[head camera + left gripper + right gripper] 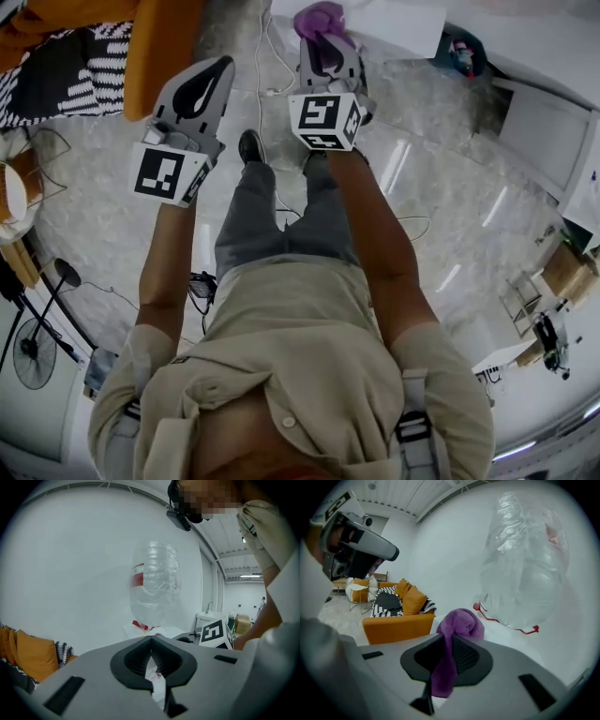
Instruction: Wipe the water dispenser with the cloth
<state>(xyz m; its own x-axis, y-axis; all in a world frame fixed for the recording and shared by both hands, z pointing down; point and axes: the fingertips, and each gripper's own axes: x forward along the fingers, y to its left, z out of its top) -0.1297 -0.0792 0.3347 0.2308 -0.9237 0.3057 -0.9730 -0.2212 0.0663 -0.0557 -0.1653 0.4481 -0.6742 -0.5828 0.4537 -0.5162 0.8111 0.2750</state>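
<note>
Purple cloth [457,632] is clamped in the right tool [449,644]. Its jaws are pressed together on the fabric, so a bunch bulges out past the tips and a tail hangs down between the pads. In the head view the cloth [319,21] sits at the tip of the right tool [326,49], right at the edge of the white dispenser [394,23]; whether it touches the surface cannot be told.

Seen from the right tool, the clear bottle [525,564] stands upturned on the dispenser [511,644], wrapped in crinkled film with a red band at its neck. It lies just beyond and to the right of the cloth.

The left tool [151,640] has its jaws closed tip to tip with nothing between them. It points toward the same bottle [154,581], which is well apart from it. In the head view the left tool [202,89] is level with the right one, its tip showing against an orange sofa [159,47] that carries a black-and-white cushion [84,66]. Below both tools lies a pale marbled floor [441,187].
</note>
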